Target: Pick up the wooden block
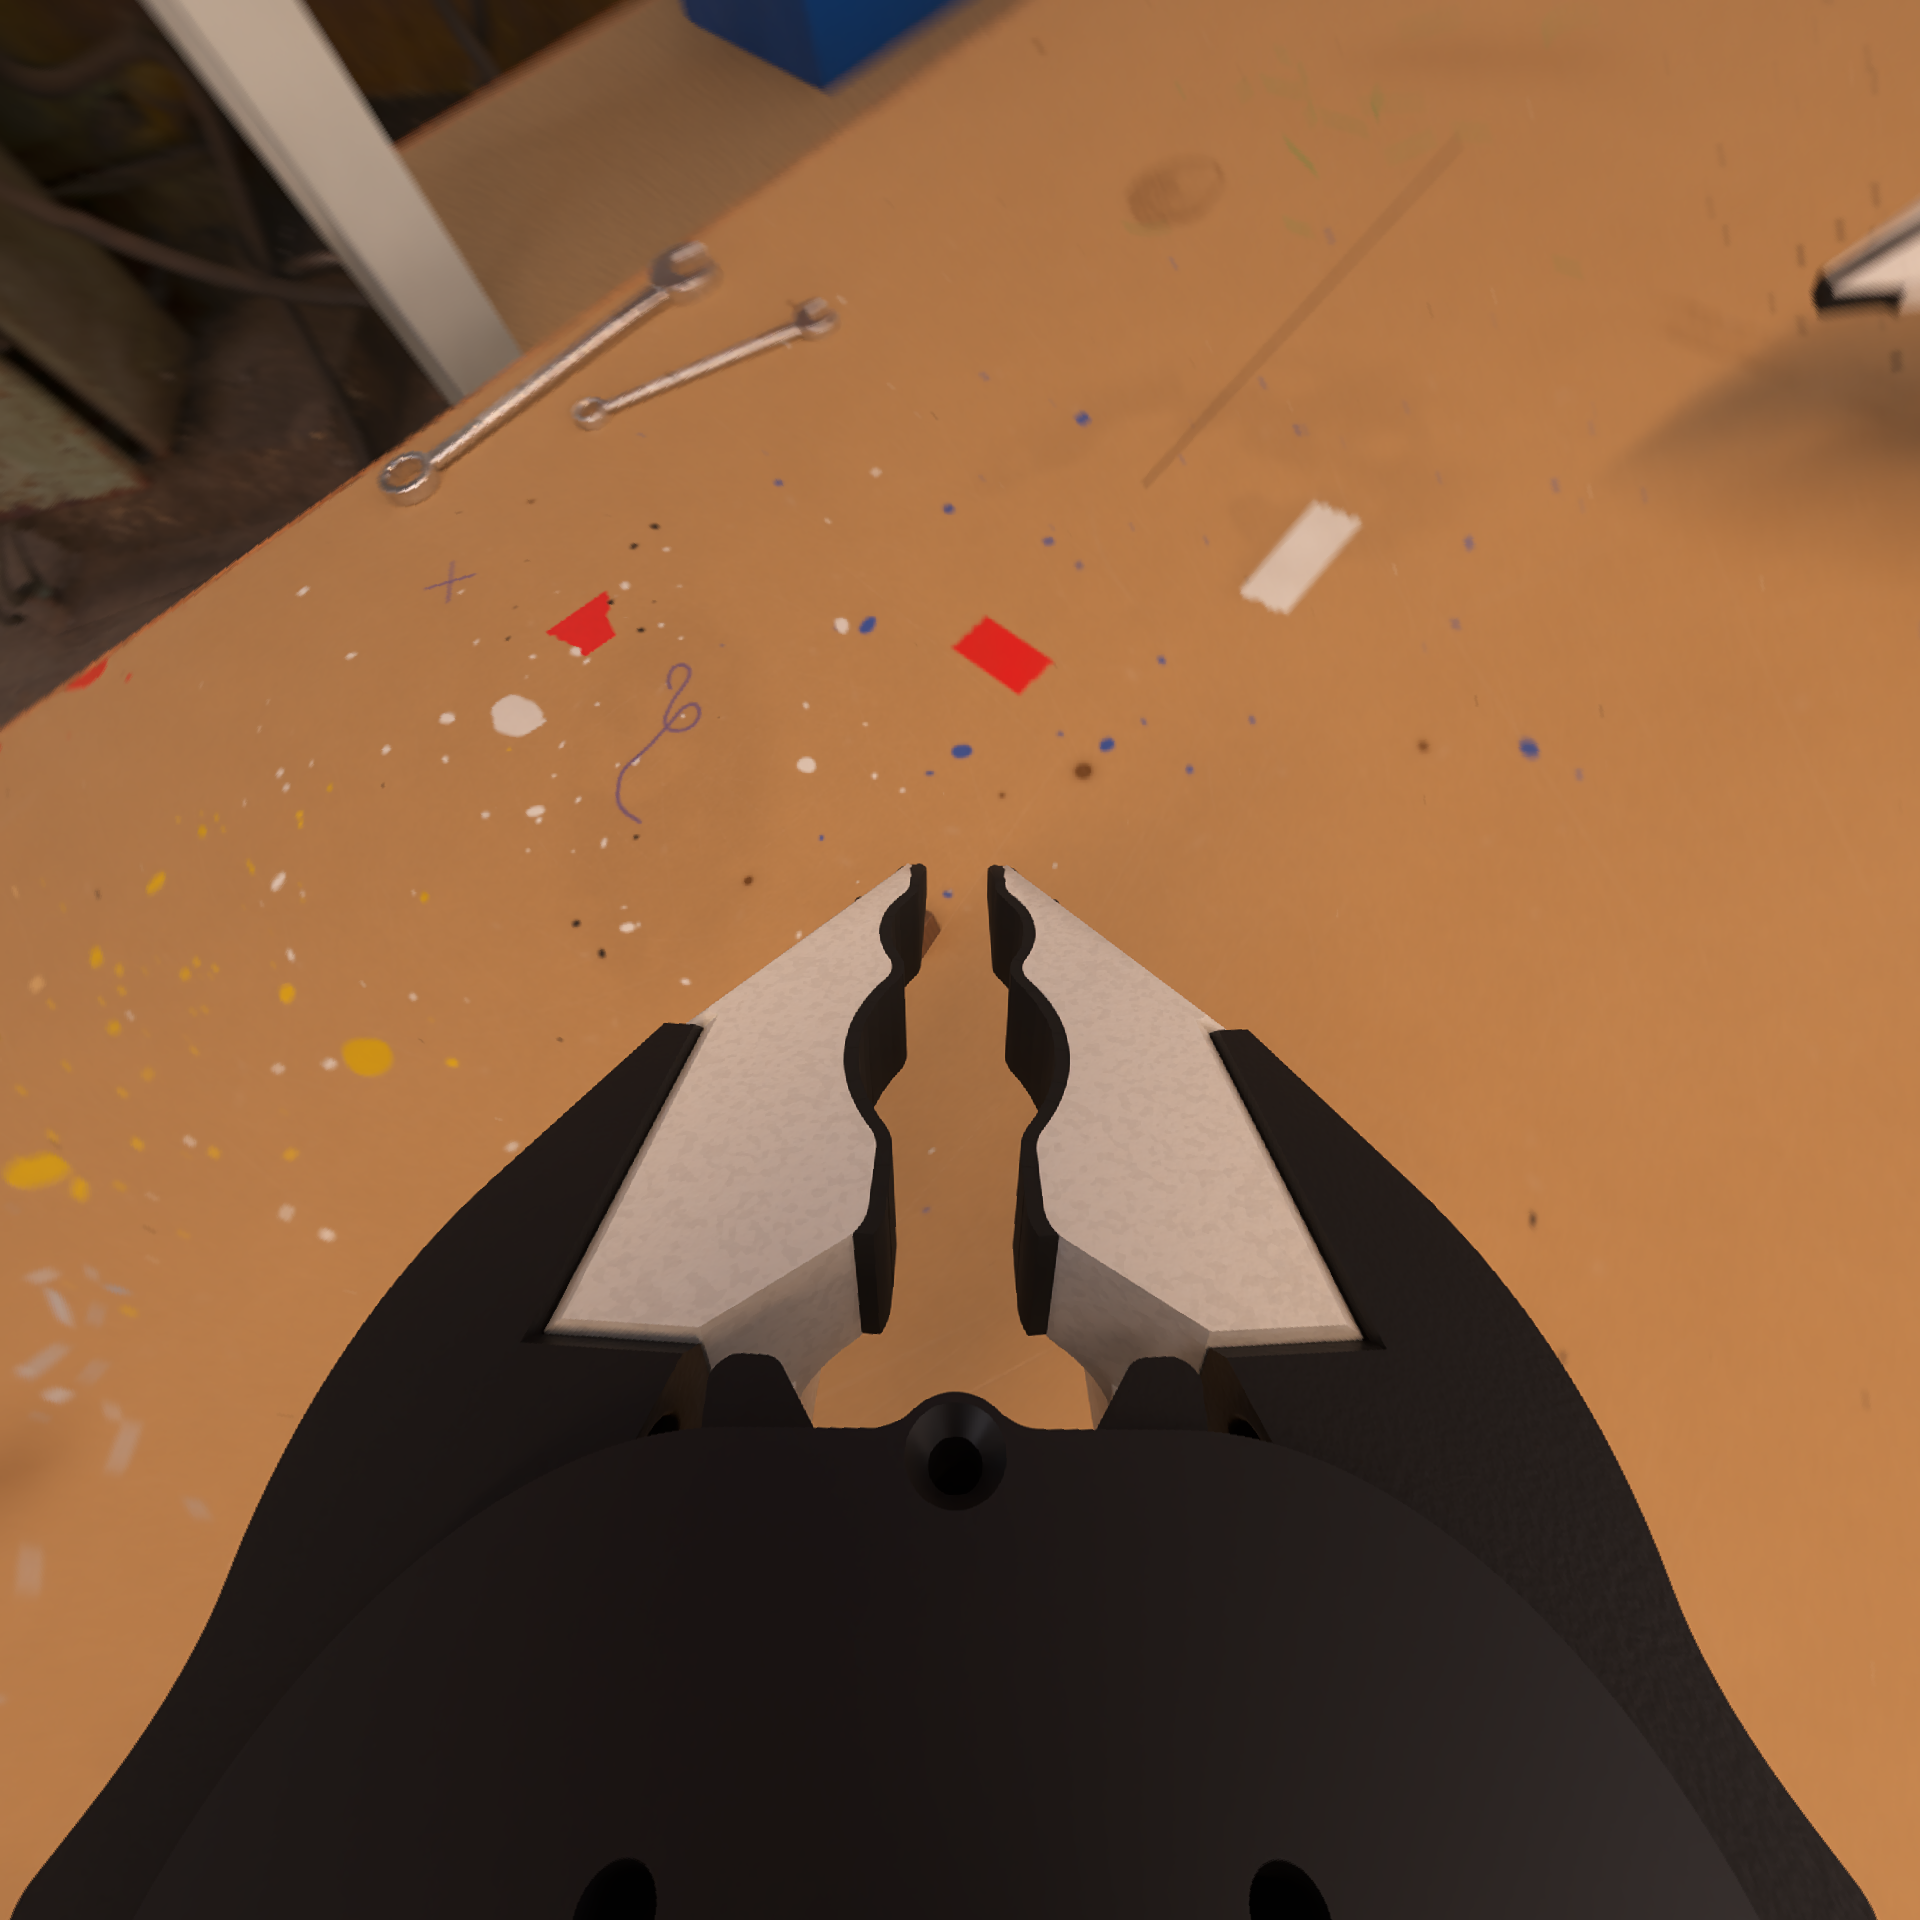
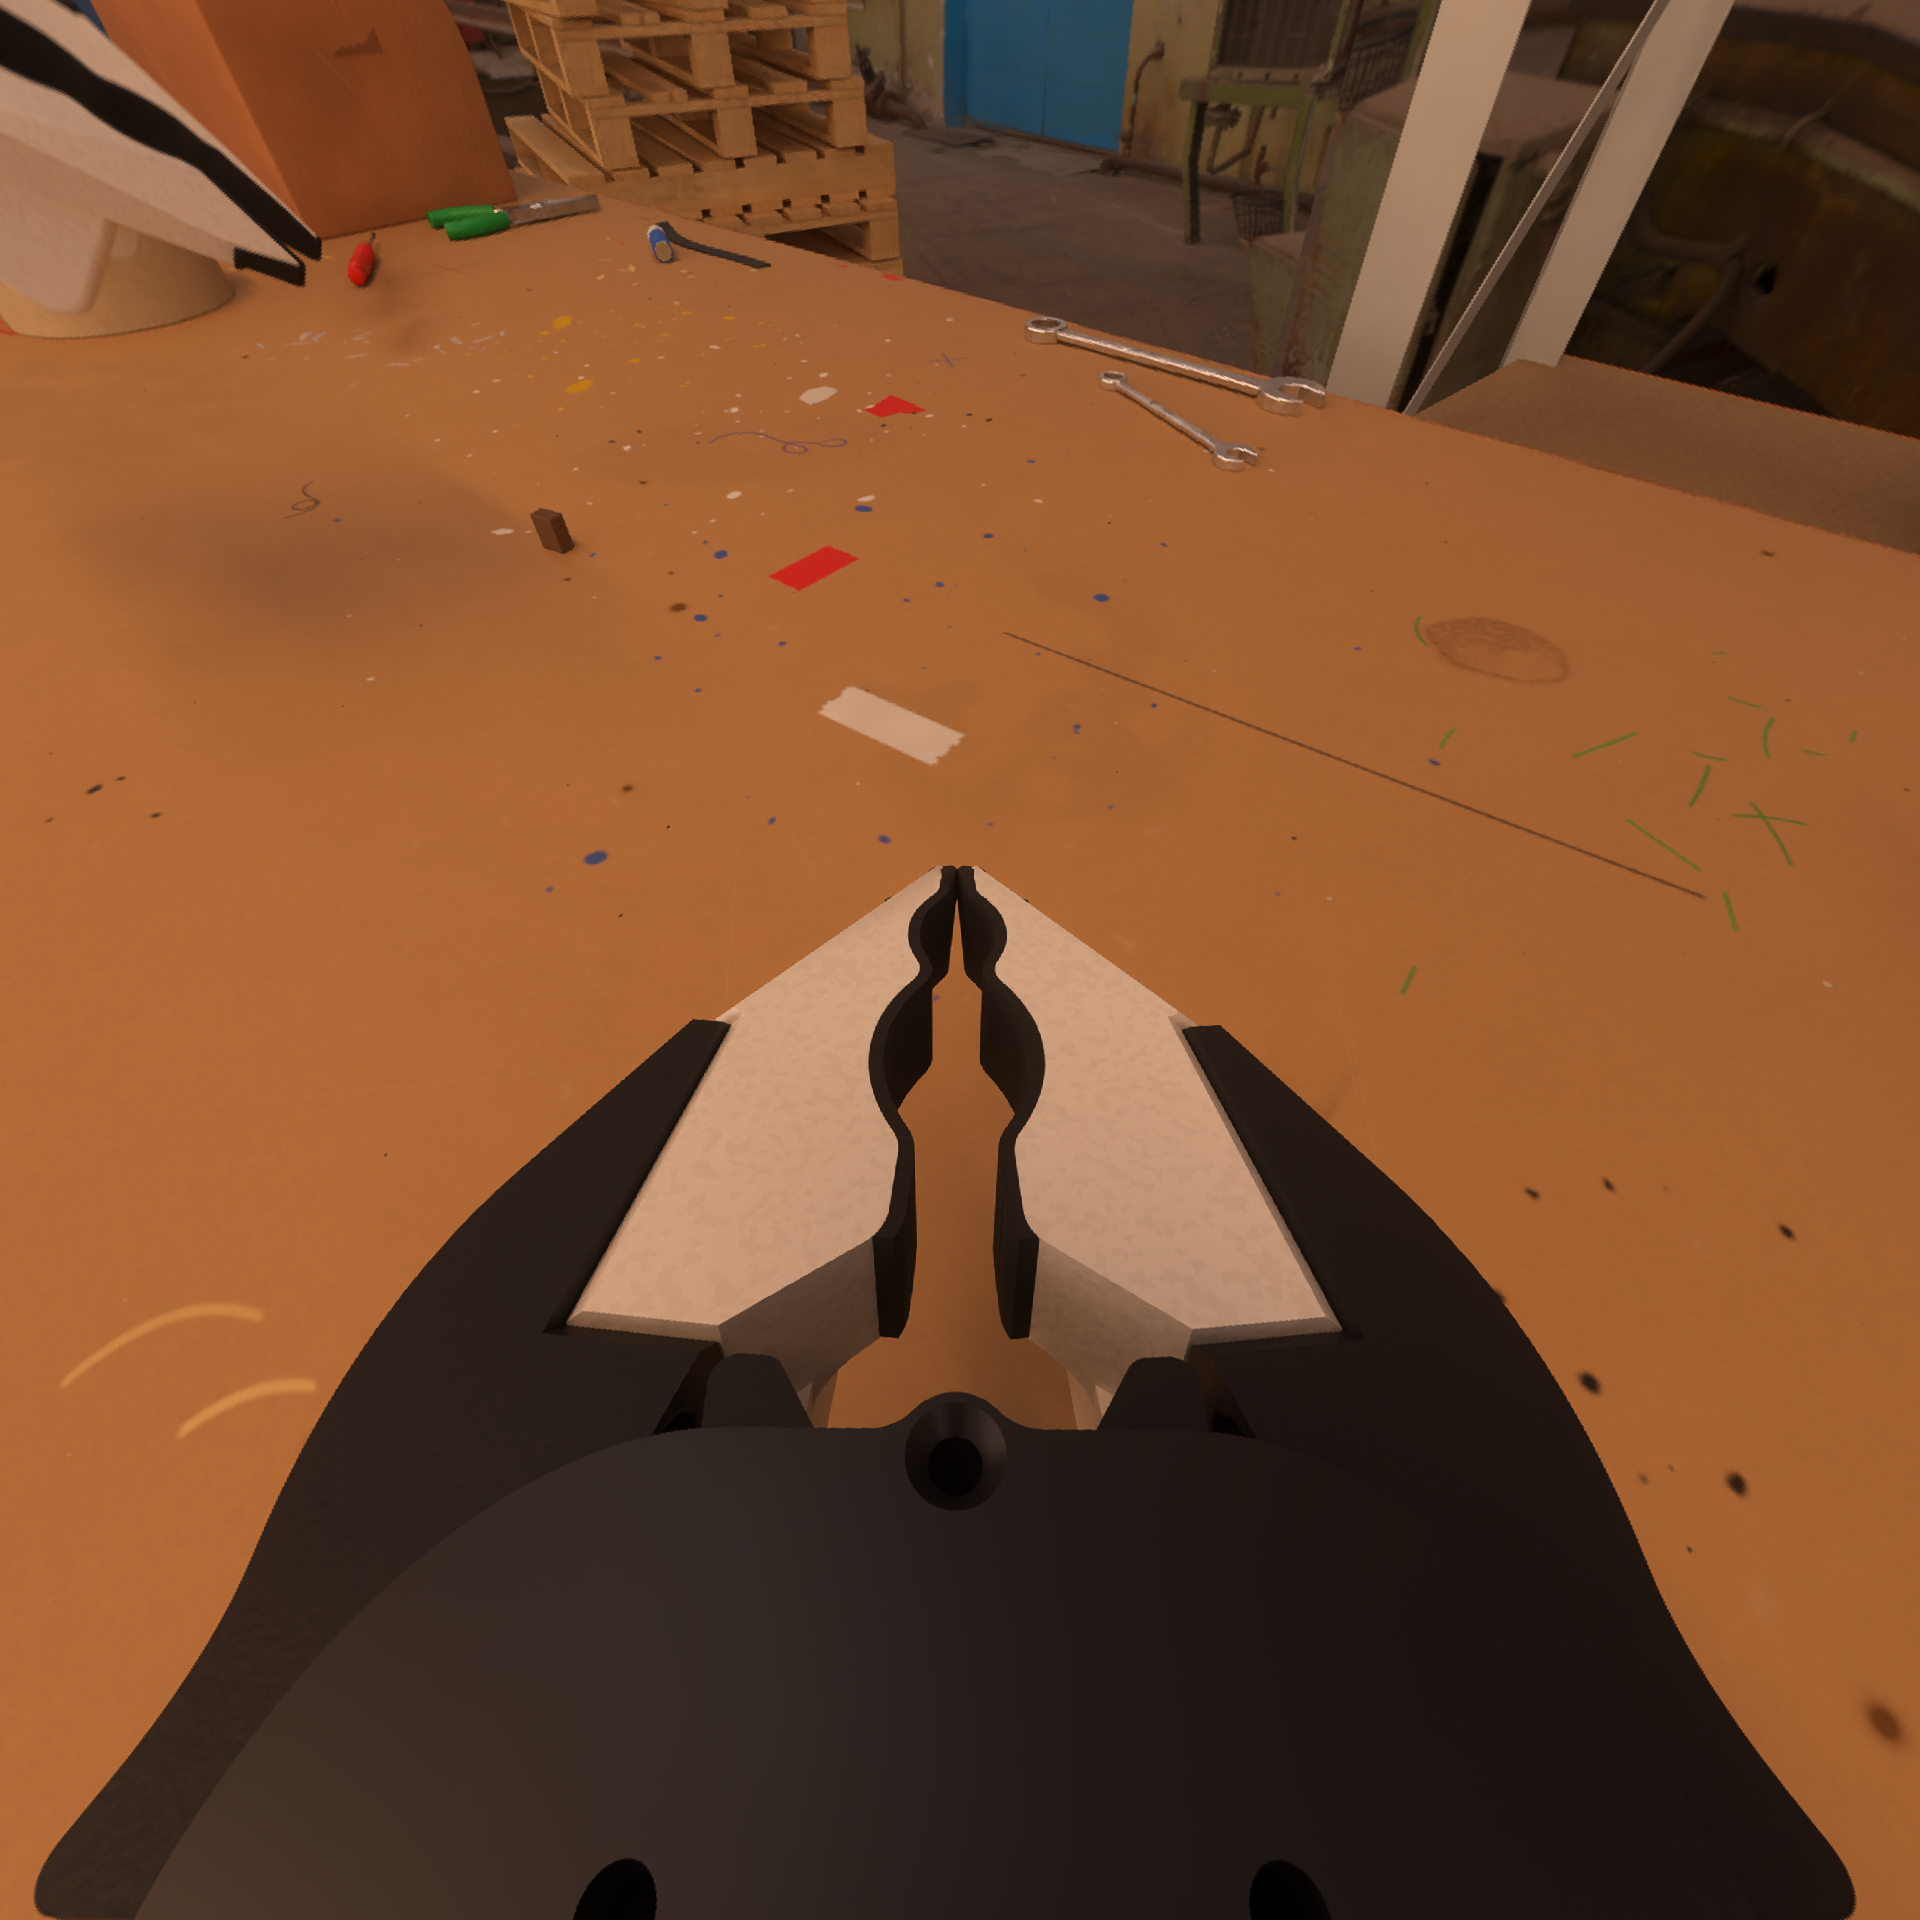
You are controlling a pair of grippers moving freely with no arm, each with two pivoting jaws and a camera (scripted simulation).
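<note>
The wooden block (image 2: pixel 551 530) is a small dark brown piece standing on the workbench (image 2: pixel 1143 831), far left of centre in the right wrist view. In the left wrist view only a sliver of the block (image 1: pixel 931 932) shows, just behind the left fingertip, on the table below. My left gripper (image 1: pixel 956 883) hovers over it with its jaws a narrow gap apart and nothing held; it also shows in the right wrist view (image 2: pixel 156 156), top left. My right gripper (image 2: pixel 956 878) is shut and empty, well away from the block; its tip shows in the left wrist view (image 1: pixel 1870 275).
Two steel wrenches (image 1: pixel 582 364) (image 2: pixel 1174 384) lie near the bench's far edge. Red tape patches (image 1: pixel 1003 655) and a white tape strip (image 1: pixel 1299 556) are stuck flat on the top. Green-handled pliers (image 2: pixel 478 220), a red screwdriver (image 2: pixel 361 262), a leaning board (image 2: pixel 343 104) and pallets (image 2: pixel 717 114) stand behind.
</note>
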